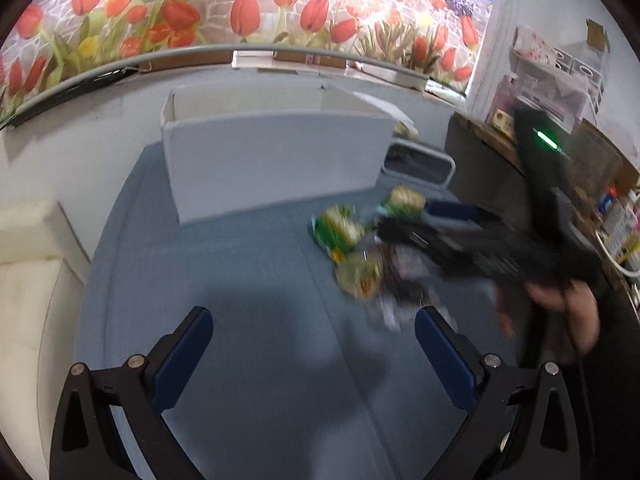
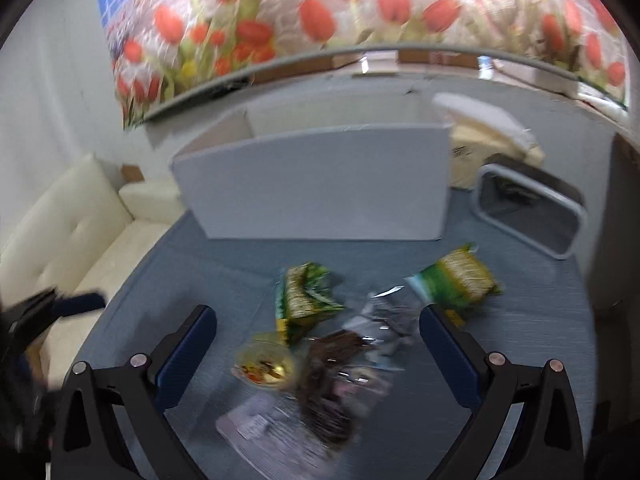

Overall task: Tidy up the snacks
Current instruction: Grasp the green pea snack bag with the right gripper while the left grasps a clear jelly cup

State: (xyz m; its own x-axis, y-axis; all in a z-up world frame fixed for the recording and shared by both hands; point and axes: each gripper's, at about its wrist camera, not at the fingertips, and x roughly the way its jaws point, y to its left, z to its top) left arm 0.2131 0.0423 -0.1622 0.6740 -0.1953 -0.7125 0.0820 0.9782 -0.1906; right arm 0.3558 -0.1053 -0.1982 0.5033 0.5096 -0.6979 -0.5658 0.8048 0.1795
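Matt blue woven cloth over the tabletop, smooth matt white cardboard box beyond the jaws, glossy crinkled foil snack packets between the jaws, clear shiny plastic cup

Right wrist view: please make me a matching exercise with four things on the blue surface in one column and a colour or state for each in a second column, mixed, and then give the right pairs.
Things:
1. white box
2. round cup
3. dark wrapper
4. right gripper

Descriptions:
A. brown and crinkled, lying near the camera
B. open, with nothing between its blue pads
C. clear, with yellow and red contents
D. standing upright behind the snacks

Pairs: 1-D, 2-C, 3-A, 4-B
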